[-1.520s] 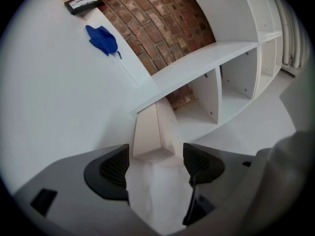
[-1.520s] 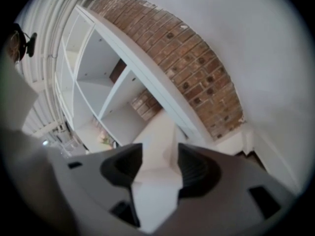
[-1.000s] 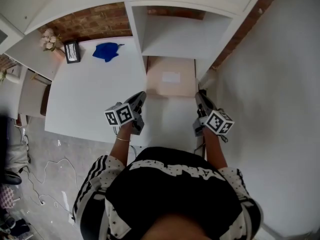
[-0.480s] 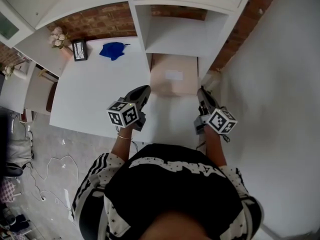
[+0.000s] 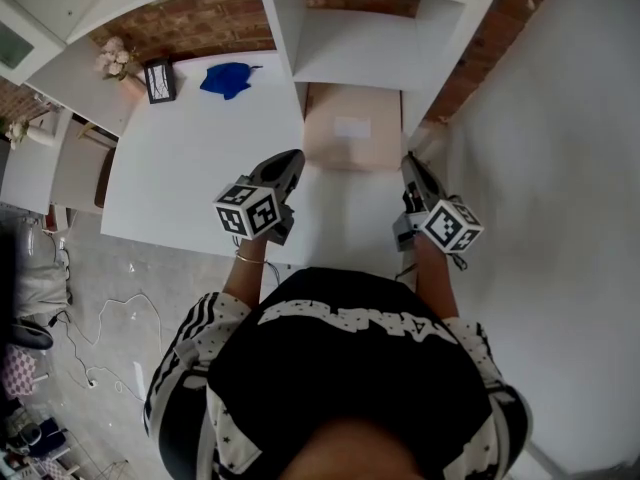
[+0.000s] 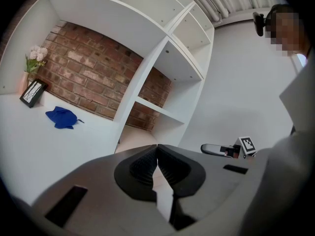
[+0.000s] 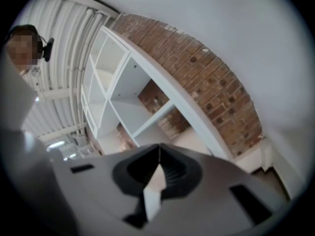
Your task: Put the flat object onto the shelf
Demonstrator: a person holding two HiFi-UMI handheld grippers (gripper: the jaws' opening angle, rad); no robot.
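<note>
The flat beige package [image 5: 350,128] is lying at the surface's [image 5: 190,168] back right corner, under the shelf [image 5: 355,53]. The left gripper [image 5: 294,156] and right gripper [image 5: 408,161] are sitting fully closed at its near corners. A thin corner pinch is likely risking a slip, with the package tipping against the shelf edge.

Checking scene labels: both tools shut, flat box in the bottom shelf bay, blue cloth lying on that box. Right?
One error. The blue cloth isn't on the flat box; it lies on the white desk left of the shelf, as the head view shows. The left tool and right tool are shut, and the box is in the bottom shelf bay.
</note>
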